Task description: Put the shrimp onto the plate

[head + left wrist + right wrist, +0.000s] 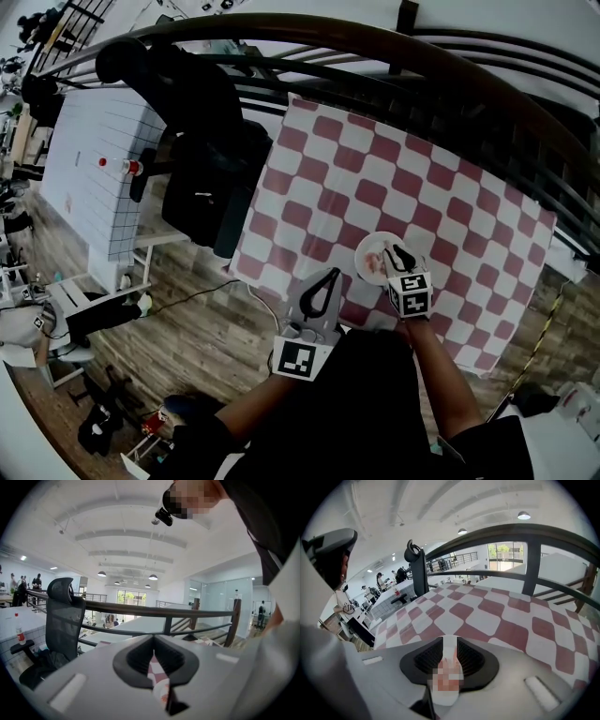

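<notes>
Hovering the right fingers over the plated shrimp

I am holding the right gripper above the white plate, and in its own view its fingers are standing a narrow way apart with nothing clamped between them. Looking down through that gap, I am seeing the plate straight below the fingertips and the pink shrimp lying on it, clear of both pads. From the head view the shrimp is sitting just to the left of the right fingertips, inside the plate's rim. The plate is resting on the red-and-white checked tablecloth, which is stretching away beyond the fingertips toward the dark railing.

I am keeping the left gripper to the left of the plate, over the near edge of the cloth. Its fingers are pressed together at the tips and are carrying nothing; only a sliver of checked cloth is showing through the slit behind them. Well beyond the left fingertips, off the table, a black office chair is standing beside a white gridded desk
</notes>
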